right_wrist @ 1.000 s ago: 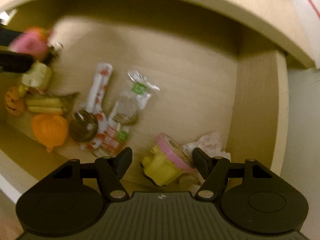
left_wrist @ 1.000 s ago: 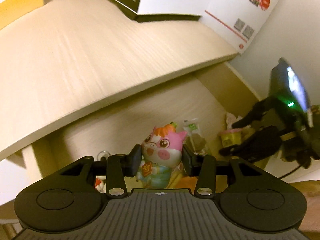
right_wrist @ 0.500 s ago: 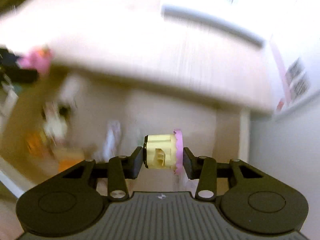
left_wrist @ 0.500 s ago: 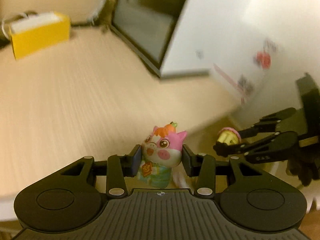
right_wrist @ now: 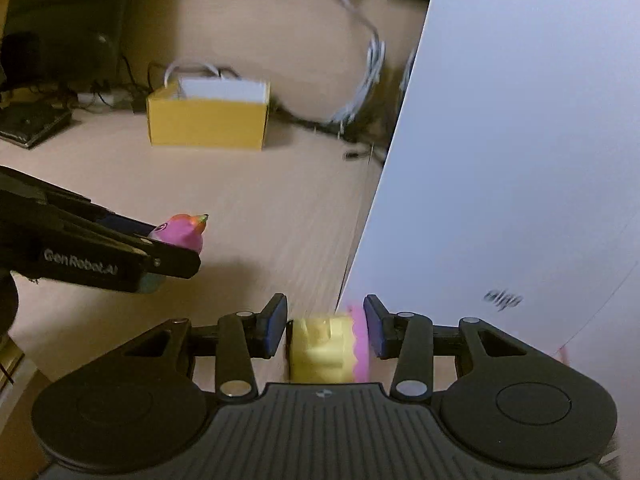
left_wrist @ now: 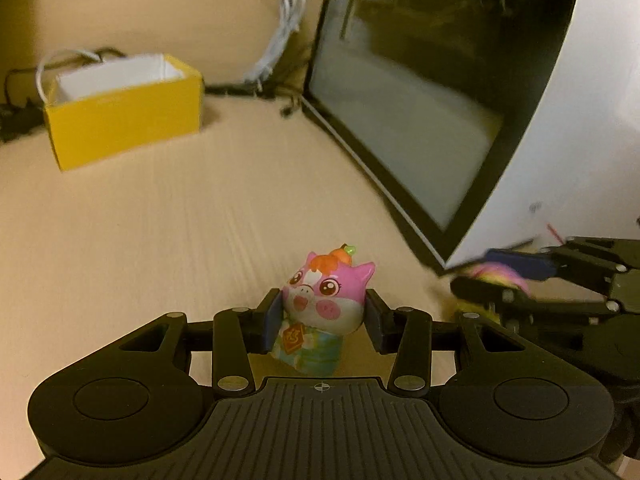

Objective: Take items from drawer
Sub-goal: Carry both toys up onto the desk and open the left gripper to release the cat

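Desk: pale wood desktop (left_wrist: 168, 216) fills both views, with a wall of the same tone behind it.
Yellow box: open yellow box (left_wrist: 124, 114) with white handles stands at the back of the desk; it is the landmark for the rest.
Cables: white cable bundle (left_wrist: 280, 36) hangs just right of the yellow box, against the wall.
Panel: large white panel with a dark face (left_wrist: 420, 92) leans further right of the yellow box.
Left gripper: left gripper (left_wrist: 323, 322) is held level over the desk, pointing toward the yellow box; its jaws are closed onto the pig toy (left_wrist: 324, 304), which sits upright between the pads, nearer the camera than the box.
Right gripper: right gripper (right_wrist: 325, 330) is also level, close beside the white panel; the pads sit narrowly on either side of the yellow cup with a pink lid (right_wrist: 328, 348), lying on its side between them, though blur hides whether the left pad touches.
Spacing: seen from the right wrist, the left gripper (right_wrist: 176, 256) and pig toy (right_wrist: 180, 232) lie to the left, between the yellow box (right_wrist: 206, 120) and the camera.
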`<state>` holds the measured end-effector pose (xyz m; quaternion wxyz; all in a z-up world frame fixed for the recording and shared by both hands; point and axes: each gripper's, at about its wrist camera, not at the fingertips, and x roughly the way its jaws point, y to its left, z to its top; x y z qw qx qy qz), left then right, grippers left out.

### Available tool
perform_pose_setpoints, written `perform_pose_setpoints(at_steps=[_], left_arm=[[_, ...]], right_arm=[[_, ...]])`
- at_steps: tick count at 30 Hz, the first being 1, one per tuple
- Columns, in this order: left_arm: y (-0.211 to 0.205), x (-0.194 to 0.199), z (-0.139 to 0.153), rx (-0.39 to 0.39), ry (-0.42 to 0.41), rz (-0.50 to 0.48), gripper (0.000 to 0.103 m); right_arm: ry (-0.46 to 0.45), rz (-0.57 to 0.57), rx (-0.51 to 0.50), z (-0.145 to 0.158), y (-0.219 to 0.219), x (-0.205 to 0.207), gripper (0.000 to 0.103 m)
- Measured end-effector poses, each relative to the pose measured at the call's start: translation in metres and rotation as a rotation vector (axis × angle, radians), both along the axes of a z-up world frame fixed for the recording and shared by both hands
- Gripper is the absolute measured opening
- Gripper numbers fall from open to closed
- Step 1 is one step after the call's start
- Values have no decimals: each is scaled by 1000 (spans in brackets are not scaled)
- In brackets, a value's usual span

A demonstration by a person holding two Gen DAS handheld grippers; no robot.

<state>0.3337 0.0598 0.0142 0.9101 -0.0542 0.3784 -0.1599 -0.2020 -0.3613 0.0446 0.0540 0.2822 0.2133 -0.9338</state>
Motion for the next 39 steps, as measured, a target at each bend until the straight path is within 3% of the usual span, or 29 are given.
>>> perform_pose_setpoints(at_steps=[2, 8, 12, 16, 20, 22, 26, 30, 33, 39], left_arm=[[-1, -2, -4, 6, -5, -10, 50], [-9, -1, -6, 62, -21, -15, 49], [-1, -7, 8, 41, -60, -8, 49], [14, -20, 35, 14, -147, 22, 48], [17, -25, 45, 14, -154, -27, 48], [13, -30, 40, 36, -129, -46, 48], [13, -51, 33, 7, -92, -42, 48], [17, -72, 24, -12, -26, -18, 48], [17, -88, 19, -23, 3, -21, 48], [13, -109, 8, 41, 25, -83, 47]], right_arm=[[-23, -31, -21, -9, 0, -8, 28], [-77, -92, -82, -22, 10, -12, 34], [-17, -97, -130, -4, 20, 10, 60], [120, -119, -144, 31, 32, 47, 84], [174, -201, -127, 46, 53, 80, 94], [119, -224, -143, 39, 59, 88, 94], [-95, -162, -314, 2, 53, 104, 94], [-82, -160, -218, -34, 26, 107, 79], [-94, -186, -194, -45, 22, 83, 46], [-44, -208, -130, -47, 18, 35, 44]])
